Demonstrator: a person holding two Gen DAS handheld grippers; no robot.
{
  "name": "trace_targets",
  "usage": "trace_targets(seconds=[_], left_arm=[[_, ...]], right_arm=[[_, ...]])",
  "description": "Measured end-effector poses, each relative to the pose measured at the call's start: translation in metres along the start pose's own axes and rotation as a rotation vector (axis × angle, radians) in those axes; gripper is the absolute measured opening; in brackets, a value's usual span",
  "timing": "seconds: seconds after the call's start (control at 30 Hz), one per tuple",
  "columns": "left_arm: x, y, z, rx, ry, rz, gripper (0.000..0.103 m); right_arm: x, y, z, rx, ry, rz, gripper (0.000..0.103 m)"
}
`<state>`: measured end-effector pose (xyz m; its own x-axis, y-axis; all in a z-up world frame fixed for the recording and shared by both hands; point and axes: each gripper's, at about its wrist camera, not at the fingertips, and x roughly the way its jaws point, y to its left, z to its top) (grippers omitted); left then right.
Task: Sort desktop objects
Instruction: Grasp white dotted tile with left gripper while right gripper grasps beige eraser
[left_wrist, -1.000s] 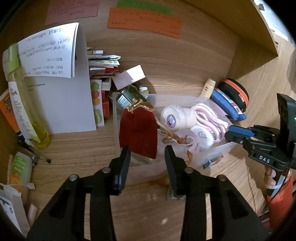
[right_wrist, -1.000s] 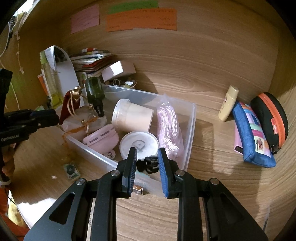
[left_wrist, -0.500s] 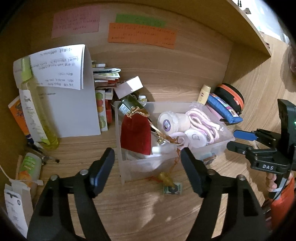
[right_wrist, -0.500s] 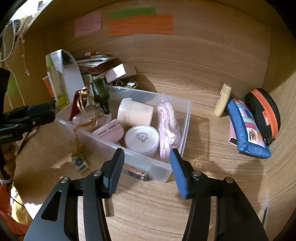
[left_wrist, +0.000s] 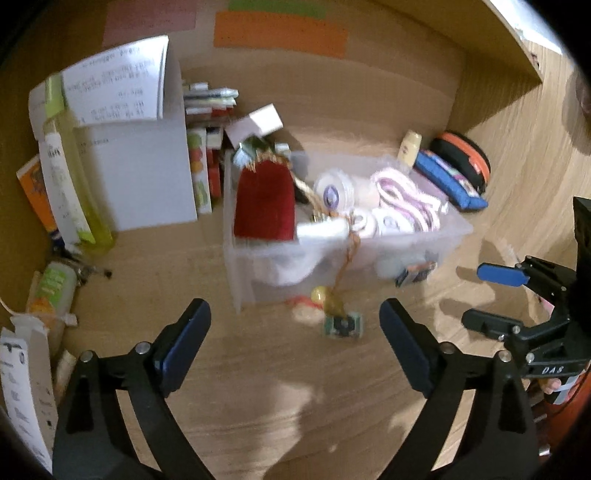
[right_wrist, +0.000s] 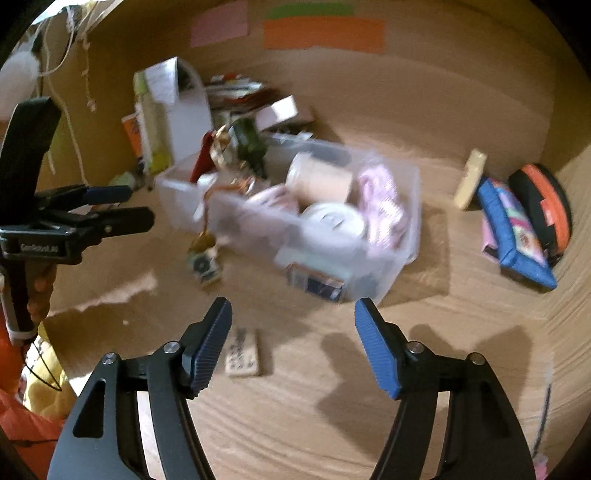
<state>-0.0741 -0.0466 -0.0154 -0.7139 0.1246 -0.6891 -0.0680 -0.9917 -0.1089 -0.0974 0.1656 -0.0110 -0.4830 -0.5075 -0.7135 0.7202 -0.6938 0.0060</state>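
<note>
A clear plastic bin (left_wrist: 258, 273) (right_wrist: 410, 206) stands on the wooden desk. It holds a red velvet pouch (left_wrist: 264, 205), white round jars (left_wrist: 334, 188) (right_wrist: 317, 179), pink cord (left_wrist: 402, 195) and a dark green bottle (right_wrist: 249, 142). A gold cord hangs over its front wall to a small charm (left_wrist: 341, 325) (right_wrist: 203, 267) on the desk. My left gripper (left_wrist: 295, 339) is open and empty, short of the bin. My right gripper (right_wrist: 291, 345) is open and empty, short of the bin; a small wooden tile (right_wrist: 242, 352) lies between its fingers.
A blue pencil case (right_wrist: 517, 236), a black-and-orange pouch (right_wrist: 543, 206) and a cream tube (right_wrist: 471, 179) lie right of the bin. Papers (left_wrist: 125, 147), a yellow bottle (left_wrist: 74, 192), boxes and books (left_wrist: 207, 129) crowd the left and back. Sticky notes (left_wrist: 280, 31) are on the back wall.
Both grippers have opened wide and pulled back from the bin. The black clip that the right gripper held a second ago is no longer in it.
</note>
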Motion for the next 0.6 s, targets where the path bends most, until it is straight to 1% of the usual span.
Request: trace_targets(seconds=[0.13, 0.23, 0.4, 0.47, 0.53, 0.6], left_arm=[[0.010, -0.005, -0.011, 0.009, 0.045, -0.004, 0.094], [0.017, -0.008, -0.018, 0.012, 0.078, -0.015, 0.094], [0.028, -0.013, -0.023, 0.021, 0.123, -0.036, 0.094], [0.032, -0.015, -0.024, 0.027, 0.134, -0.046, 0.094], [0.036, -0.019, -0.023, 0.036, 0.147, -0.053, 0.094], [0.041, -0.023, -0.023, 0.047, 0.165, -0.062, 0.094]], right_arm=[[0.016, 0.010, -0.012, -0.008, 0.061, 0.044, 0.065], [0.024, 0.017, -0.019, -0.013, 0.082, 0.069, 0.063], [0.030, 0.027, -0.022, -0.041, 0.103, 0.086, 0.042], [0.032, 0.030, -0.023, -0.056, 0.112, 0.084, 0.029], [0.035, 0.033, -0.024, -0.069, 0.121, 0.083, 0.025], [0.037, 0.034, -0.025, -0.073, 0.126, 0.085, 0.023]])
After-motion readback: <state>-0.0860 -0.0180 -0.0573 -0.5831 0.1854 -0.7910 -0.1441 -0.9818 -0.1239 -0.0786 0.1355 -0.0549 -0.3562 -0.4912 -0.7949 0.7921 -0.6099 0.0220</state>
